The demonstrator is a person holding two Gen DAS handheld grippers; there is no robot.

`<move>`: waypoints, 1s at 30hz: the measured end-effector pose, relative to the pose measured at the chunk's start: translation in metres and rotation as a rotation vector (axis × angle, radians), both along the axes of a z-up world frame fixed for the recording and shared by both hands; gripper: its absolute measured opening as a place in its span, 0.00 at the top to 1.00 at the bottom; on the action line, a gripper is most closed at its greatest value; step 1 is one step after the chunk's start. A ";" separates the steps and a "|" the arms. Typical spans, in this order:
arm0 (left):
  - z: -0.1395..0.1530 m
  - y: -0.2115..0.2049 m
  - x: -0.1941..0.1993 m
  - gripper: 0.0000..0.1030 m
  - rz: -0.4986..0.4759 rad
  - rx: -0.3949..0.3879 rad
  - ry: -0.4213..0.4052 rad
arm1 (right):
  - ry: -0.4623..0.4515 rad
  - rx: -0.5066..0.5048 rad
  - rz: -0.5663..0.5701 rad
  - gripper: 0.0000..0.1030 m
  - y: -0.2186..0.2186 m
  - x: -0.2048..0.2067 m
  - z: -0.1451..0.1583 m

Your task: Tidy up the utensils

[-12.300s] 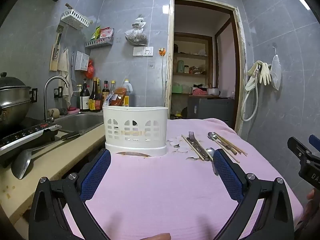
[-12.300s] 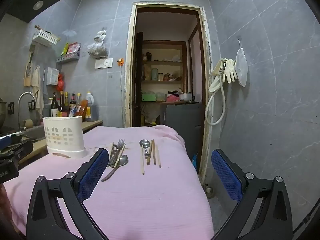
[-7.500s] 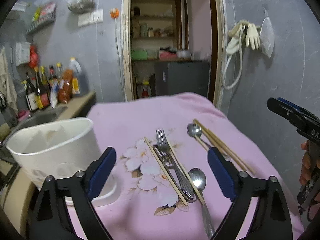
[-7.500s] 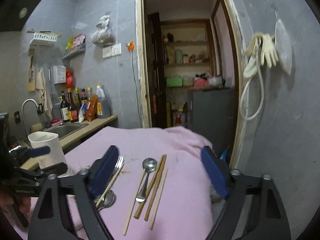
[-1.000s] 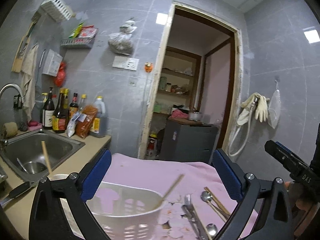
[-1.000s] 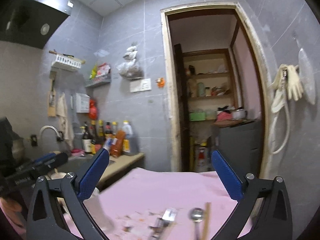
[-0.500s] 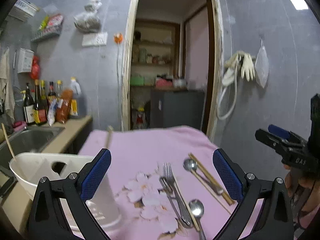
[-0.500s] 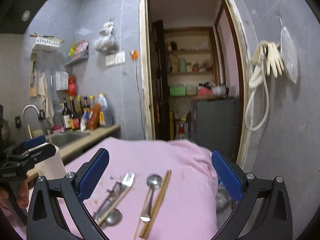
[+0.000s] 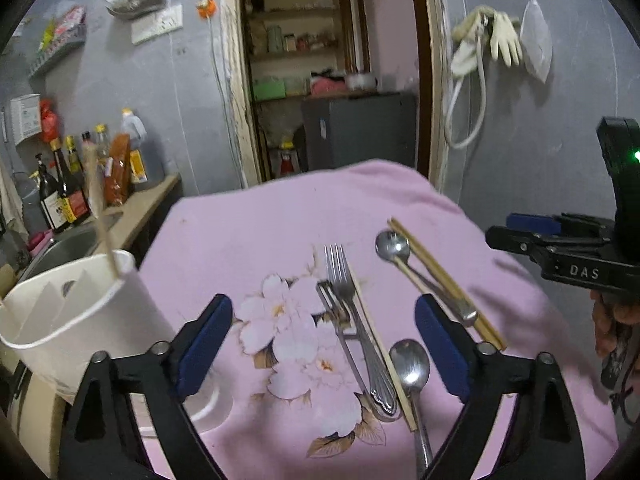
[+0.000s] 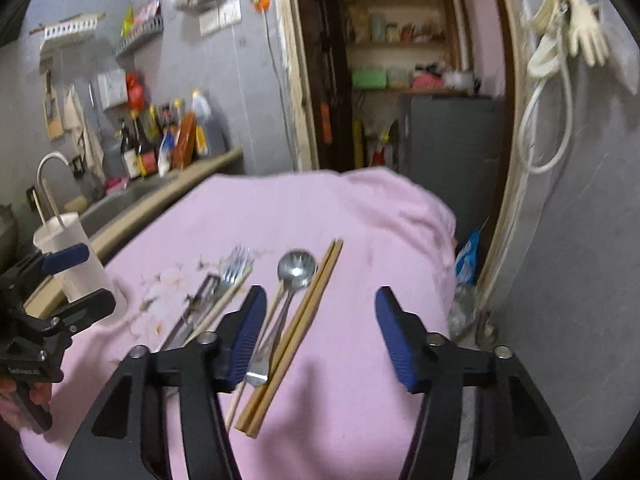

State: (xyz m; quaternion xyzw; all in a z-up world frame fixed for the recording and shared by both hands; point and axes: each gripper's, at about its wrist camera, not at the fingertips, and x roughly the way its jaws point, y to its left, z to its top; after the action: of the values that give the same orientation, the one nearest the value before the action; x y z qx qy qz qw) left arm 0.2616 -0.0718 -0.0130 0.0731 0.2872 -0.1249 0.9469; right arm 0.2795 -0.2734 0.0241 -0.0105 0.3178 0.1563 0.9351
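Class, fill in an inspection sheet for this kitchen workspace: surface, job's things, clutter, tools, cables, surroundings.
Surface: pink flowered cloth covers the table.
Job's things: fork, two spoons and chopsticks lie on the cloth; white holder already has chopsticks in it.
Clutter: bottles on the counter.
Tools: left tool and right tool closing, neither gripping anything.
Cables: white hose hangs on the wall.
Surroundings: open doorway, shelves behind it.

Holder (image 9: 76, 320): at left edge of cloth (image 9: 260, 216), chopsticks (image 9: 102, 216) standing inside.
Fork (image 9: 348, 300): mid-cloth, right of holder, single chopstick (image 9: 376, 332) alongside.
Near spoon (image 9: 410, 364): just right of fork handle.
Far spoon (image 9: 394, 246): further right, chopstick pair (image 9: 440, 276) beside it.
Sink (image 10: 120, 198): behind holder.
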 end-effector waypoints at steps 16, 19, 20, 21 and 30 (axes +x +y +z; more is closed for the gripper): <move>-0.042 -0.003 0.078 0.64 0.026 -0.002 0.281 | 0.157 0.020 0.054 0.77 0.003 0.037 -0.024; -0.047 -0.002 0.088 0.70 0.024 -0.007 0.313 | 0.166 -0.001 0.067 0.80 0.008 0.043 -0.024; -0.048 -0.002 0.090 0.73 0.025 -0.009 0.326 | 0.168 -0.008 0.069 0.81 0.010 0.045 -0.025; -0.050 -0.001 0.092 0.75 0.025 -0.019 0.337 | 0.171 -0.014 0.071 0.81 0.011 0.046 -0.025; -0.051 0.009 0.094 0.77 0.032 -0.066 0.373 | 0.243 -0.041 0.073 0.84 0.018 0.066 -0.038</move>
State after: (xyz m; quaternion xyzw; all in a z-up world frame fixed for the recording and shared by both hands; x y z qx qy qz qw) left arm 0.3551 -0.0631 -0.0641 0.0130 0.4546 -0.1306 0.8810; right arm 0.3453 -0.2556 -0.0144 -0.0222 0.4316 0.1835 0.8829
